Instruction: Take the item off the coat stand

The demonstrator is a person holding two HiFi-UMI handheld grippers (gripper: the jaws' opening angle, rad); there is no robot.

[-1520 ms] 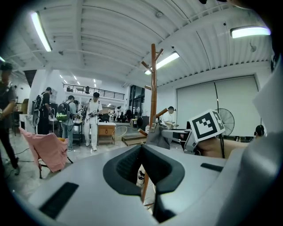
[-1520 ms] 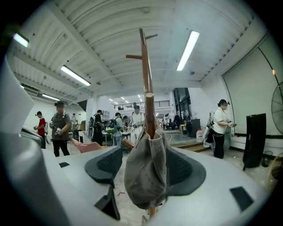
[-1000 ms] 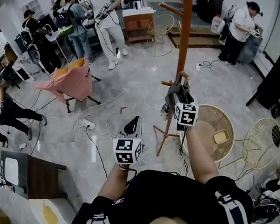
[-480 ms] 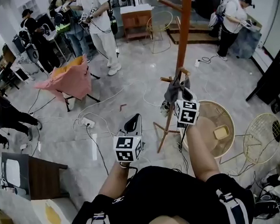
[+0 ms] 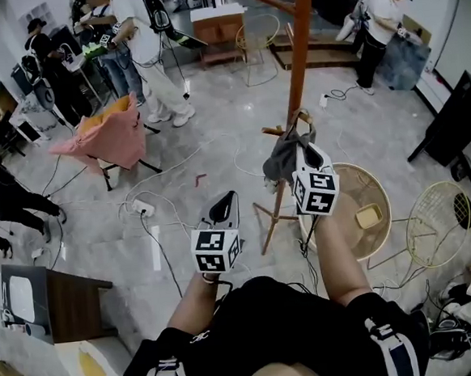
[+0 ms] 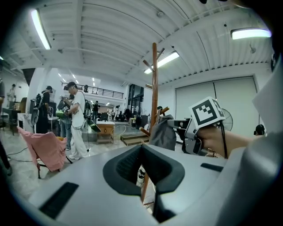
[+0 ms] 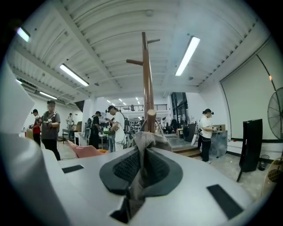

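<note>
A grey cloth (image 5: 283,158) hangs over a low peg (image 5: 273,131) of the orange-brown coat stand (image 5: 295,53). My right gripper (image 5: 299,150) is shut on this cloth just beside the peg. In the right gripper view the fabric (image 7: 147,140) is pinched between the pads (image 7: 127,167), with the peg tip (image 7: 151,115) and pole (image 7: 146,75) right behind it. My left gripper (image 5: 224,205) hangs lower and to the left, apart from the stand, jaws together and holding nothing. The left gripper view shows the cloth (image 6: 163,132) and the right gripper (image 6: 180,125) beyond its own tips (image 6: 141,148).
A round wicker basket (image 5: 373,187) holding a yellow block (image 5: 368,216) sits right of the stand's feet, with a wire chair (image 5: 438,229) beyond. Cables and a power strip (image 5: 144,206) cross the floor. A pink-draped chair (image 5: 111,136) and several people stand farther off.
The right gripper's jaws have closed on the grey cloth, which now bunches toward them. The left gripper has stayed put. People in the background have walked on.
</note>
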